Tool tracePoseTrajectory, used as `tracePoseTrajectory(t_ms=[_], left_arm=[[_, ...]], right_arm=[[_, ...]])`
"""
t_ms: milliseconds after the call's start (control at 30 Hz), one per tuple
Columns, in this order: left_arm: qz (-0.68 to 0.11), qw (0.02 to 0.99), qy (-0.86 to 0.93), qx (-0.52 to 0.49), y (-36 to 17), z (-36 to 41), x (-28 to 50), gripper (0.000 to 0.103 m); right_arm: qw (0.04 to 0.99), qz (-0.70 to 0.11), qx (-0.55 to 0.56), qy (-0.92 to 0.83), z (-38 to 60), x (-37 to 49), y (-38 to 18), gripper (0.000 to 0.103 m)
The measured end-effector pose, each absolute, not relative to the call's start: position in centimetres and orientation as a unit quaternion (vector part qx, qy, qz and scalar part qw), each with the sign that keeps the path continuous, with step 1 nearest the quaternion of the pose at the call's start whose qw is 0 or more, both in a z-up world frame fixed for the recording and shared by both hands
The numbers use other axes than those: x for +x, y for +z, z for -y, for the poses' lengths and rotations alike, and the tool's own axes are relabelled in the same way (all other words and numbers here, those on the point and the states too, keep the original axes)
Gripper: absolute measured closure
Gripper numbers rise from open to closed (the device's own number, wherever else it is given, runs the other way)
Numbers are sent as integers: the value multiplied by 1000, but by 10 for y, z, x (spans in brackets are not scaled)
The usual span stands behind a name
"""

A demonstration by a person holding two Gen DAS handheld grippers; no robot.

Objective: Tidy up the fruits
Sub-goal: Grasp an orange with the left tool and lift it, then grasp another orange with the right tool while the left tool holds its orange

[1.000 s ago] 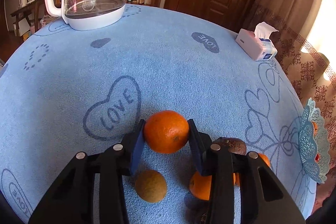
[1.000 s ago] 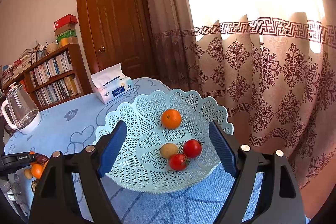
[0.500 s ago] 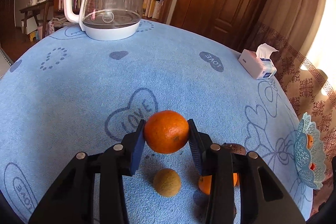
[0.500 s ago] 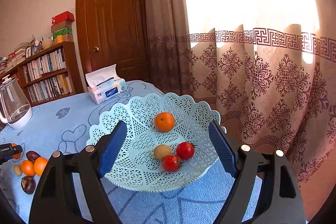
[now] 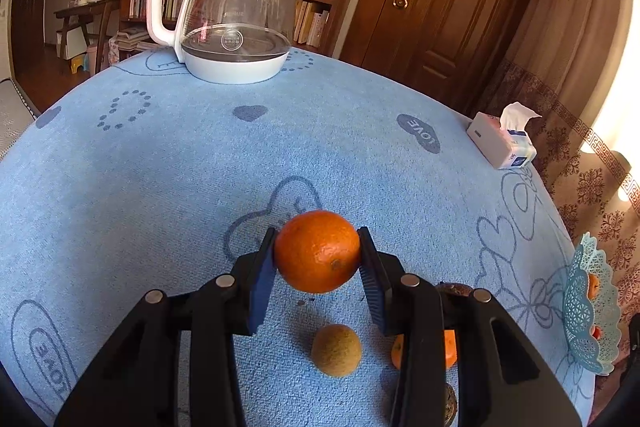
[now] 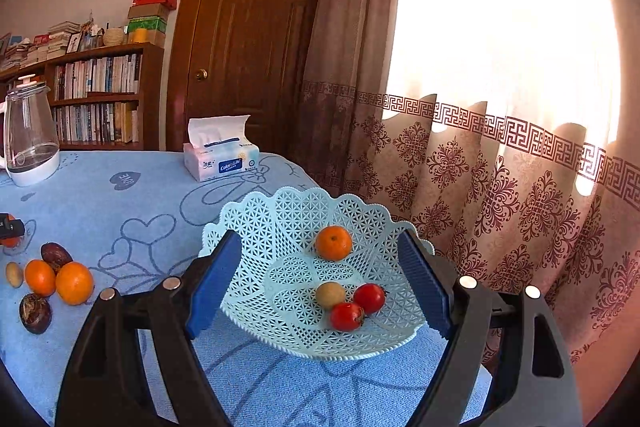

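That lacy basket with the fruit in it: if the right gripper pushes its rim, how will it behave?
The basket looks like thin openwork plastic, so probably light and apt to slide on the cloth. Its flared rim may flex. The round fruit inside, like the tomatoes, would likely roll.

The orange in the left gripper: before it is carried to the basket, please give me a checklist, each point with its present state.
1. Left gripper shut on the held orange, a pad on each side: ok.
2. Held orange lifted clear of the blue tablecloth: ok.
3. Free space in the basket, which holds one small orange, two tomatoes and a tan fruit: ok.
4. Right gripper open, nothing between its pads: ok.
5. Right gripper clear of the drop spot; it frames the basket: cannot tell.
6. Firmness of the grip: cannot tell.
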State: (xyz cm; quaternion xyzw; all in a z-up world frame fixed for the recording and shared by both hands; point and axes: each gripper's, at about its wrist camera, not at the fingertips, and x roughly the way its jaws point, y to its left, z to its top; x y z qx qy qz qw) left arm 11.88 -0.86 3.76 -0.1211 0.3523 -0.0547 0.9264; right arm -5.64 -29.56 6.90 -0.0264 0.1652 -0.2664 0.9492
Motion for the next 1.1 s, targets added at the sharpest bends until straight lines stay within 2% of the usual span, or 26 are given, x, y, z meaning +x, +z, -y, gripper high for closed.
tracePoseTrajectory(t_ms=[233, 400, 733, 767, 867, 967, 1100], left_arm=[[-352, 926, -52, -127, 39, 5, 118, 63], [-354, 924, -48, -138, 39, -1, 120, 63], [-358, 921, -49, -143, 38, -4, 121, 63], [-358, 922, -49, -142, 38, -4, 121, 63], [-358, 922, -49, -141, 38, -4, 121, 63], [-360, 921, -49, -141, 36, -3, 122, 63], [-360, 921, -50, -141, 36, -3, 122, 63]], right_arm=[[965, -224, -48, -130, 238, -20, 72, 21], [953, -300, -21, -17, 207, 15, 57, 21], [928, -369, 34, 45, 196, 55, 33, 22], [926, -372, 36, 48, 196, 58, 32, 23], [919, -389, 40, 56, 195, 67, 24, 40], [911, -404, 48, 67, 193, 71, 16, 51], [908, -410, 45, 67, 191, 74, 11, 56]])
